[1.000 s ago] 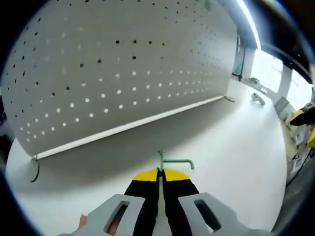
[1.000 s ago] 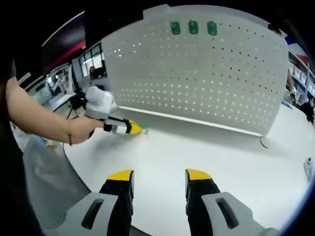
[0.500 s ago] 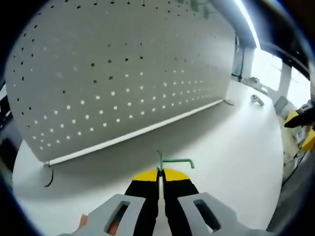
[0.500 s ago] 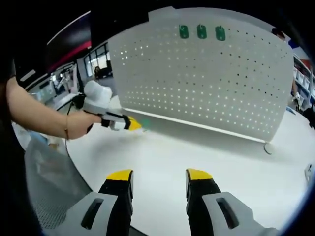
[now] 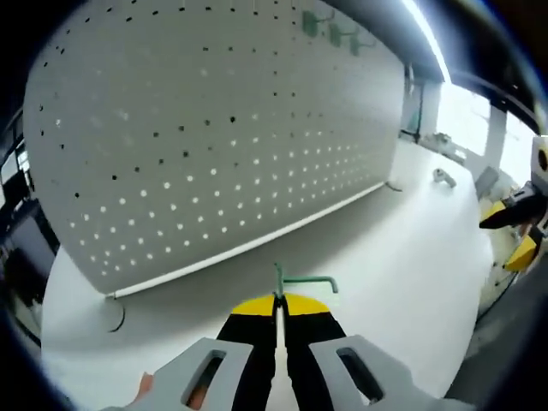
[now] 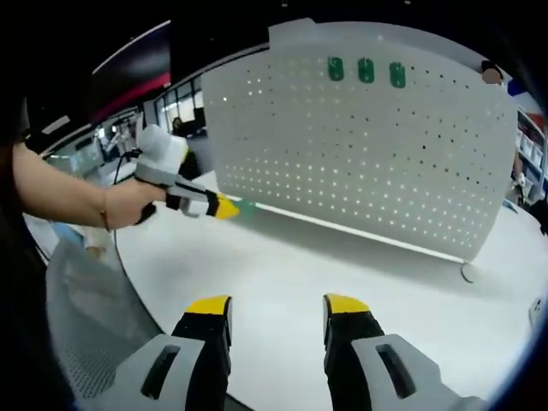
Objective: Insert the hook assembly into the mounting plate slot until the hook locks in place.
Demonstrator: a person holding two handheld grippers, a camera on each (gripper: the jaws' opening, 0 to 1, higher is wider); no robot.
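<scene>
A green metal hook (image 5: pixel 301 281) pokes out of my left gripper (image 5: pixel 279 301), whose yellow-tipped jaws are shut on its stem. It is held above the white table (image 5: pixel 402 248), short of the white pegboard (image 5: pixel 214 128). In the right gripper view the left gripper (image 6: pixel 224 207) is held up in a person's hand at the left, with the green hook (image 6: pixel 246 205) at its tip, close to the pegboard's (image 6: pixel 368 154) lower left. Three green hooks (image 6: pixel 366 70) hang near the board's top edge. My right gripper (image 6: pixel 276 310) stands open over the table with nothing between its jaws.
The pegboard stands upright on a rail with small feet (image 5: pixel 114 315) on a round white table. The person's forearm (image 6: pixel 60 193) crosses the left of the right gripper view. A small grey item (image 5: pixel 443 177) lies far off on the table. A grey mesh surface (image 6: pixel 86 325) sits below the table edge.
My left gripper has risen with the hook and come nearer the pegboard's lower left. Both views have shifted with the hands. The right gripper stays open.
</scene>
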